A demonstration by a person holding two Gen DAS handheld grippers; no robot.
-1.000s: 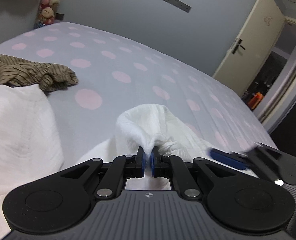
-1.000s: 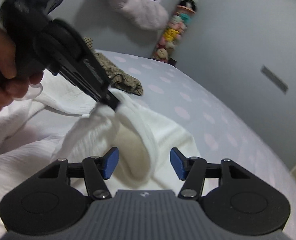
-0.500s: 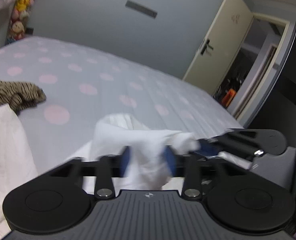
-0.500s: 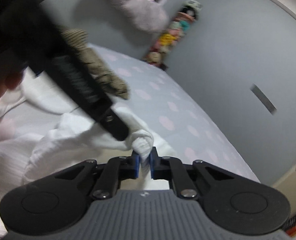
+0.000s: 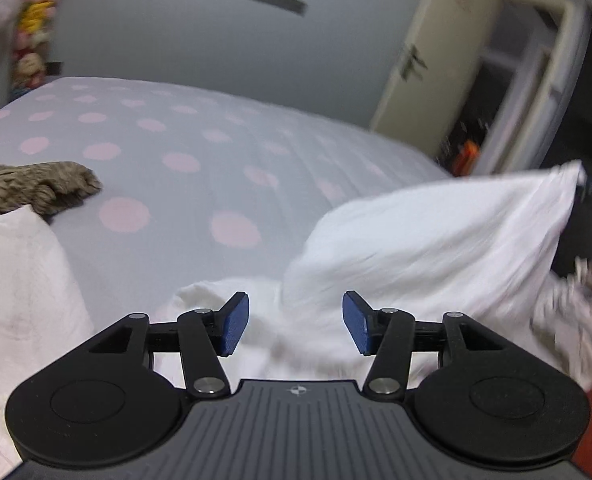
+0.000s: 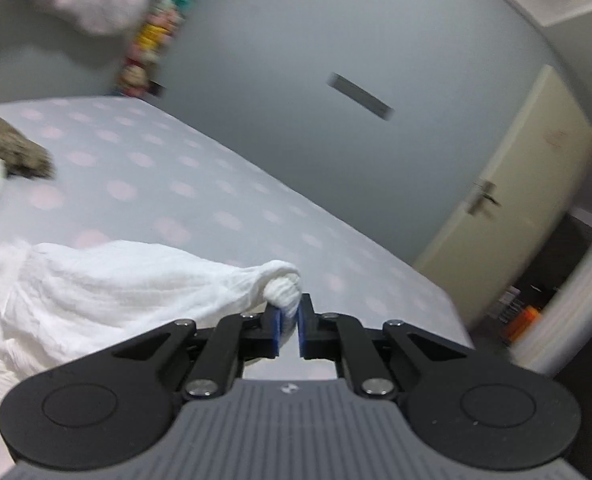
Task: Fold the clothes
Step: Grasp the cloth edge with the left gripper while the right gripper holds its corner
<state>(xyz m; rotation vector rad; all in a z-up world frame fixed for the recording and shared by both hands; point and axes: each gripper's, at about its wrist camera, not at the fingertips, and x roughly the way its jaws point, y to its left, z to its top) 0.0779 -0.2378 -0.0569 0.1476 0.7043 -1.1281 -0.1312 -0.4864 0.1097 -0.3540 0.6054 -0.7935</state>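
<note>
White cloth (image 6: 108,284) stretches from the right gripper (image 6: 288,330), clamped on a bunched corner, toward lower left of frame. Left gripper (image 5: 296,322) hangs wide apart (empty) over it; the free end probably lies nearer it, though blurred.

On the bed (image 5: 200,148): two white garments (image 5: 435,236) (image 5: 12,280), one brown striped garment (image 5: 36,186). Two grippers (image 5: 296,322) (image 6: 289,330).
</note>
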